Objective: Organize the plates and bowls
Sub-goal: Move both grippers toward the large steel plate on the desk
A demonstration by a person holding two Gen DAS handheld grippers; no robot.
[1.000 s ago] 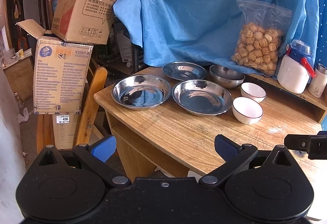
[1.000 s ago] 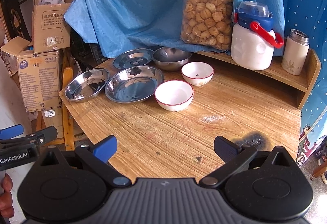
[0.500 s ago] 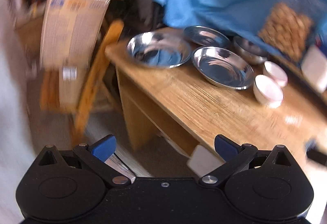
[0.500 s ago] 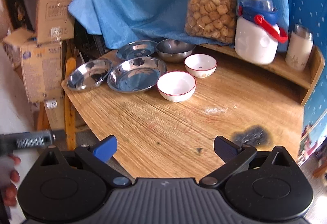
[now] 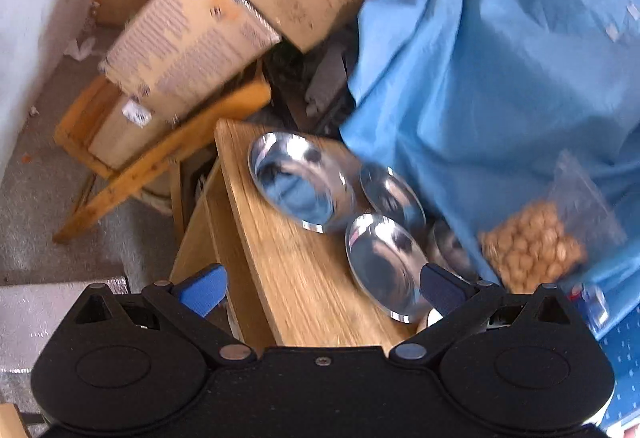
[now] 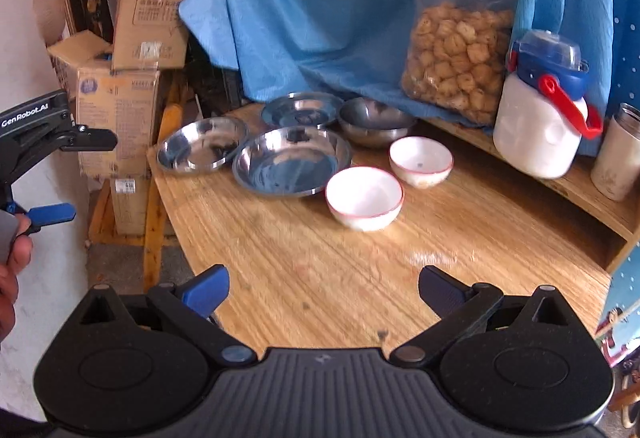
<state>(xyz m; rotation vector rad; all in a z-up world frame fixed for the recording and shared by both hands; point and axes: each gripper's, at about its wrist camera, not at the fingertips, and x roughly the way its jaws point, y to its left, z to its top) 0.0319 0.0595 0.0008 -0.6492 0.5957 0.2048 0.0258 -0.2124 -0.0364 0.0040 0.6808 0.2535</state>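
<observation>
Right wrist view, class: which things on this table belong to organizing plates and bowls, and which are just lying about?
Belong to the job:
three steel plates
steel bowl
two white bowls

Just lying about:
snack bag
white jug
metal cup
blue cloth
cardboard boxes

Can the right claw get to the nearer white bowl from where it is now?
Probably yes. The right claw is open and empty, and the nearer white bowl stands ahead of it with only bare table between them. The large steel plate lies beside the bowl's left rim, off the path.
</observation>
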